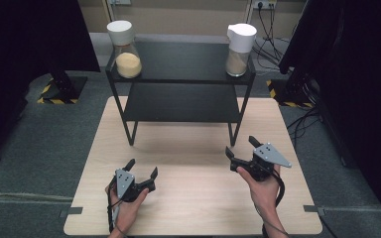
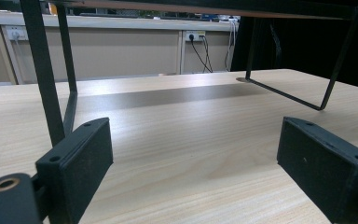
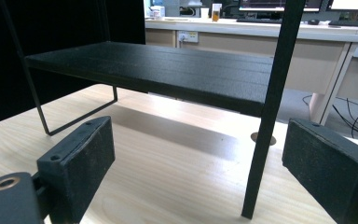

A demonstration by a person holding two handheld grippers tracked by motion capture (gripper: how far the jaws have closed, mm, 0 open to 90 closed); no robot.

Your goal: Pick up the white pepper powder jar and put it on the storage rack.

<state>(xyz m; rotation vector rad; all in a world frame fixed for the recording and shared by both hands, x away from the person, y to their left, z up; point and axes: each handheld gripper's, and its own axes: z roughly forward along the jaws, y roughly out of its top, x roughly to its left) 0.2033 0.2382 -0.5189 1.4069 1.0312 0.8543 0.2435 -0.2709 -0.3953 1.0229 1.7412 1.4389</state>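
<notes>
Pale wood is the top of the table [image 1: 188,198], and on it stands a black two-level shelf [image 1: 181,101]. On the upper level of the shelf are two glass jars with white lids: the jar with yellow grains [image 1: 125,48] at its left end and the jar with brown grains [image 1: 239,49] at its right end. Both are upright and well apart from each other.

The left tongs [image 1: 141,167] rest low over the near left part of the table, with the jaws wide and nothing between them. The right tongs [image 1: 242,146] are near the front right leg of the shelf [image 1: 234,130], also wide and empty. In the right gripper view this leg [image 3: 270,107] stands between the two jaws, a little farther on, but the pads do not touch it.

I judge that the step in hand is the reach toward the jars, which are nearest to the right tongs on the brown side. To do it well, the right tongs should first rise clear of the leg and of the edge of the upper level, then come to the jar from the front, level, with the jaws kept wide. The glass body is the better place to close on, below the lid, because the lid may be loose. The closing should be slow, so the jar does not tip or slide back.
</notes>
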